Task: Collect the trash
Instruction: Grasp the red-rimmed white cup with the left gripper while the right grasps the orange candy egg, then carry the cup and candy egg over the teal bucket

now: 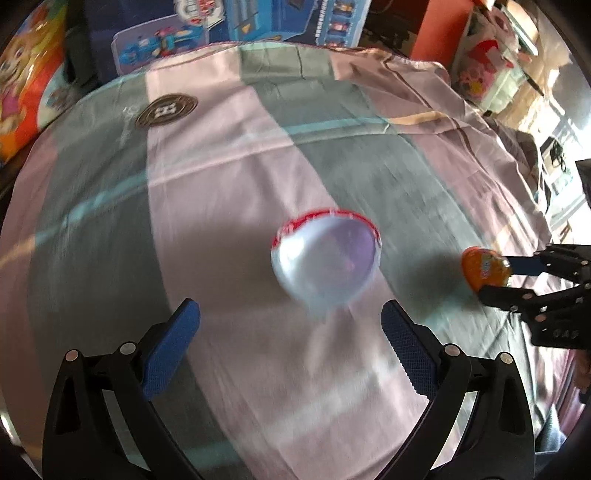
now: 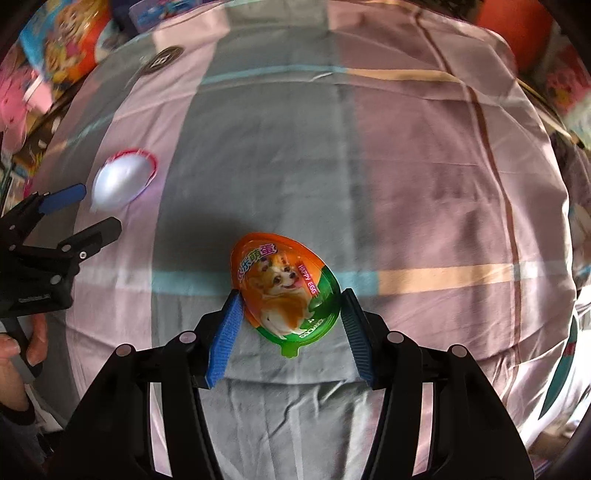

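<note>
- Right claw (image 2: pixel 290 314) — blue pads either side of an orange-green egg pack (image 2: pixel 284 291), low centre of its view; whether they grip it, I cannot tell.
- Left claw (image 1: pixel 290 332) spread wide, empty.
- White shell (image 1: pixel 325 258) lies blurred on the striped bed sheet (image 1: pixel 221 166), mid-frame.

On the bed (image 2: pixel 406 184) I see the egg package (image 2: pixel 284 295); left of it lies the cup (image 2: pixel 122 181).

Pink and grey checked bedsheet (image 1: pixel 229 155) covers the whole surface, with a round dark coaster-looking disc (image 1: pixel 166 110) lying near its far edge. Behind that there's a blue toy box (image 1: pixel 266 22) and an orange cartoon puppy cushion (image 1: pixel 26 74) off to the left.
</note>
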A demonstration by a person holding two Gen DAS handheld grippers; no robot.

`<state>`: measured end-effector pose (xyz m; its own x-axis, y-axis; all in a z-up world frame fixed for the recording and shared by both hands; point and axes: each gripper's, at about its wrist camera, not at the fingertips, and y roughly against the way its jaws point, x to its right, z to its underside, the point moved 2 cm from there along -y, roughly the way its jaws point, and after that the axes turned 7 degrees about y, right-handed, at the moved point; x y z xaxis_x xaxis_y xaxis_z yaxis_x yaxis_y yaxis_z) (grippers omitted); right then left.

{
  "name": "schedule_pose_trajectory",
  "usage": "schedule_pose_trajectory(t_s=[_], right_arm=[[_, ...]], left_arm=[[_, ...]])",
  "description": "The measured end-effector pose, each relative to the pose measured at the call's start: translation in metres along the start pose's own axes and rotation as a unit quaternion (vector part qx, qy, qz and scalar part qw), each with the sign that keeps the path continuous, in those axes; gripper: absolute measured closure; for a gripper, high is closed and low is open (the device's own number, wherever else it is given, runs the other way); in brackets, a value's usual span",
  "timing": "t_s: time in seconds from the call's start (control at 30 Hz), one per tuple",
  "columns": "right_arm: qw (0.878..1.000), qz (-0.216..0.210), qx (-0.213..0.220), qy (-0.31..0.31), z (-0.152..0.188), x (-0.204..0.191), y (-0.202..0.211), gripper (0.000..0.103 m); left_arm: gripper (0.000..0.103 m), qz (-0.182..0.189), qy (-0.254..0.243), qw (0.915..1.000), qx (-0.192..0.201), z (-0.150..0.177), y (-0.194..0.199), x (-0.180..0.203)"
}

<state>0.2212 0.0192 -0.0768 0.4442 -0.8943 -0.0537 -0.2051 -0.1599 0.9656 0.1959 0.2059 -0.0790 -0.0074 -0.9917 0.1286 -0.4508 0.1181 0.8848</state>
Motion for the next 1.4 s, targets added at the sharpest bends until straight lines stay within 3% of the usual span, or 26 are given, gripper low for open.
schedule_pose_trajectory(t_s=[0.27, 0.37, 0.43, 0.9, 1.17, 1.4], right_arm=[[0.999, -0.011, 0.009, -0.034, -0.008, 0.021, 0.006, 0.051], [0.999, -0.019, 0.011, -0.046, 0.001, 0.025, 0.006, 0.051], [0.998, -0.022, 0.012, -0.050, 0.003, 0.023, 0.006, 0.051], [0.994, -0.034, 0.038, -0.097, 0.024, 0.068, 0.034, 0.051], [0.988, -0.032, 0.066, -0.138, 0.054, 0.107, 0.060, 0.051], [0.979, -0.027, 0.095, -0.180, 0.090, 0.148, 0.084, 0.051]], left_arm=[[0.005, -0.017, -0.063, 0.9979, -0.006, -0.014, -0.022, 0.017], [0.020, -0.018, -0.074, 0.9971, 0.003, -0.016, -0.022, 0.024], [0.042, -0.016, -0.072, 0.9972, 0.008, -0.017, -0.020, 0.027], [0.042, 0.002, -0.057, 0.9984, 0.000, -0.005, -0.001, 0.066], [0.042, 0.019, -0.074, 0.9971, 0.002, -0.002, 0.011, 0.115], [0.042, 0.045, -0.108, 0.9932, 0.007, 0.002, 0.018, 0.179]])
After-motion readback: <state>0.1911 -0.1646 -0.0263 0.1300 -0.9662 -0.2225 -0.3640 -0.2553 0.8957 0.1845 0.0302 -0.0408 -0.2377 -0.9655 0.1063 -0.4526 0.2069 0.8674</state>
